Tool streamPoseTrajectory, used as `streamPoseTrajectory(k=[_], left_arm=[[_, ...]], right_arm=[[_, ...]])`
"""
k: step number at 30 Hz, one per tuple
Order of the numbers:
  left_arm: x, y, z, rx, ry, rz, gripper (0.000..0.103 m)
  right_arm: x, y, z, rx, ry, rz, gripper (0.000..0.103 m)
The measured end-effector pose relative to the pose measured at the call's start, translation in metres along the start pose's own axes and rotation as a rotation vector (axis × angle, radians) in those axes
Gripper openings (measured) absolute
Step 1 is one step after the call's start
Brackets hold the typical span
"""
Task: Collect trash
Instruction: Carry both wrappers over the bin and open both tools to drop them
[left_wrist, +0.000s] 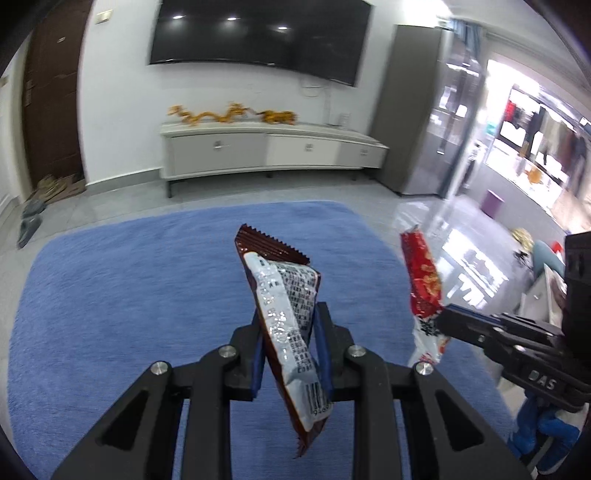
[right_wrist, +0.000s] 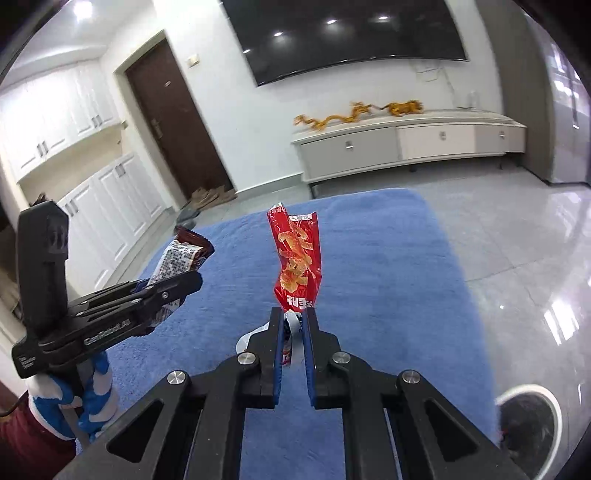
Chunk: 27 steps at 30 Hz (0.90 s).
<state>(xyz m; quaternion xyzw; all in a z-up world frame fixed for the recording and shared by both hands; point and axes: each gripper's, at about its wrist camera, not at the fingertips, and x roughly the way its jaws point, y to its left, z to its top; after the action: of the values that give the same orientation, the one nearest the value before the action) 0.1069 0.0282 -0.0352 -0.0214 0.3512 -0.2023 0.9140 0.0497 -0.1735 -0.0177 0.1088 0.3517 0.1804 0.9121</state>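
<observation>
My left gripper is shut on a brown and silver snack wrapper and holds it upright above the blue rug. My right gripper is shut on a red snack wrapper, also held upright above the rug. In the left wrist view the right gripper shows at the right with the red wrapper. In the right wrist view the left gripper shows at the left with the brown wrapper.
A white-rimmed round bin stands on the tile floor beside the rug's right edge. A low white TV cabinet with gold dragon figures stands against the far wall under a TV. A dark door and white cupboards lie to the left.
</observation>
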Motion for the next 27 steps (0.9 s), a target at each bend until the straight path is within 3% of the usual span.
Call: streamPoseTrajectory(k=[9, 15, 21, 27], left_arm=[[0.023, -0.128, 0.006, 0.174, 0.044, -0.183, 0.022], [0.06, -0.217, -0.004, 0.287, 0.135, -0.275, 0.023], [0.1, -0.279, -0.024, 0.335, 0.245, -0.337, 0.023], [0.126, -0.319, -0.041, 0.358, 0.305, -0.376, 0.025]], right_arm=[[-0.078, -0.091, -0.031, 0.148, -0.082, -0.186, 0.01], [-0.119, -0.166, -0.066, 0.293, -0.081, -0.313, 0.01], [-0.134, -0.216, -0.102, 0.411, -0.043, -0.358, 0.01], [-0.137, -0.251, -0.128, 0.499, -0.027, -0.371, 0.01]])
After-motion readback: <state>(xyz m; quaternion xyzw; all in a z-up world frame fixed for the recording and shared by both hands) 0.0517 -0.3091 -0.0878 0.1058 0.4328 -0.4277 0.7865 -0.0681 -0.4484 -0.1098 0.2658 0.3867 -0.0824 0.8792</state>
